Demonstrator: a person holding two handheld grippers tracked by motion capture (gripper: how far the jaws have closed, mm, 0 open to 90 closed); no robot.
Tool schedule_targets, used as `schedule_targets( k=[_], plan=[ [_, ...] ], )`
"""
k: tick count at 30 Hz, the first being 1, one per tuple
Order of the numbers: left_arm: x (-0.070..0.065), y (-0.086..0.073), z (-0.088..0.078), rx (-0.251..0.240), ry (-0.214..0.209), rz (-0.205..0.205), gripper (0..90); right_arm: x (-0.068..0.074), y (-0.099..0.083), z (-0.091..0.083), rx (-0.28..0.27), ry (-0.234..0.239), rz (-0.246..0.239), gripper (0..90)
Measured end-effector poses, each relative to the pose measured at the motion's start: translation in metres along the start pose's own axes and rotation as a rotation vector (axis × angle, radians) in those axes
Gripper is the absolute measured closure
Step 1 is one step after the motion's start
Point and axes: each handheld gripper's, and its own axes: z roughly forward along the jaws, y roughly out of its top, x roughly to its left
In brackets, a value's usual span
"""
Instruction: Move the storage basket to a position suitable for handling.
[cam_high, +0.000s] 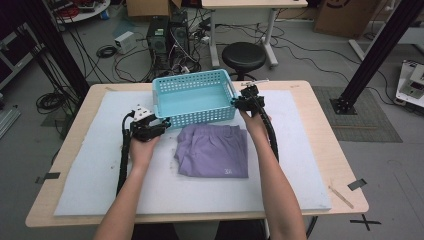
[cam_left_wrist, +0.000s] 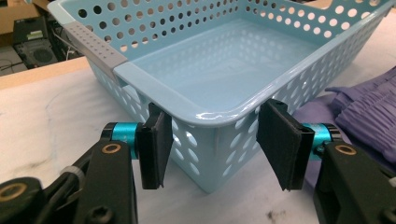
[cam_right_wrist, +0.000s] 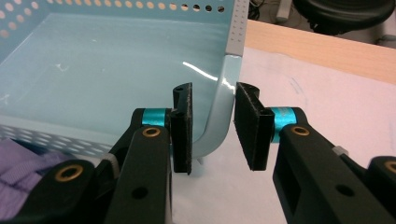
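A light blue perforated basket (cam_high: 200, 116) stands empty at the back middle of the white mat. In front of it lies a folded purple garment (cam_high: 212, 150), touching its front wall. My left gripper (cam_high: 159, 125) is at the basket's front left corner. In the left gripper view its pads (cam_left_wrist: 156, 142) press on either side of that corner (cam_left_wrist: 205, 116), with the purple garment (cam_left_wrist: 364, 112) off to the right. My right gripper (cam_high: 239, 102) is at the front right corner. In the right gripper view it (cam_right_wrist: 214, 128) pinches the rim (cam_right_wrist: 223, 107), one pad inside and one outside.
The white mat (cam_high: 100, 165) covers most of the wooden table (cam_high: 330, 135). A wooden stick (cam_high: 341, 196) and a piece of black tape (cam_high: 356, 184) lie at the near right edge. Behind the table stand a black stool (cam_high: 243, 56) and computer towers (cam_high: 165, 37).
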Motion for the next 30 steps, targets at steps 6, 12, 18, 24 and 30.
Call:
schedule_targets(
  k=[6, 12, 18, 24, 30],
  plan=[
    [-0.005, 0.014, 0.012, 0.039, -0.031, 0.015, 46.4, -0.009, -0.008, -0.010, -0.009, -0.018, 0.008, 68.7],
    [-0.010, 0.019, 0.025, 0.054, -0.065, 0.014, 46.6, -0.021, -0.018, -0.022, -0.025, -0.019, 0.026, 68.3],
    [-0.014, 0.021, 0.030, 0.065, -0.088, 0.020, 46.8, -0.028, -0.028, -0.033, -0.035, -0.023, 0.030, 68.3],
    [-0.017, 0.023, 0.030, 0.064, -0.077, 0.036, 45.3, -0.028, -0.031, -0.037, -0.039, -0.023, 0.035, 60.0],
    [-0.015, 0.025, 0.019, 0.054, -0.034, 0.031, 32.6, -0.030, -0.035, -0.045, -0.095, -0.100, 0.049, 39.0]
  ],
)
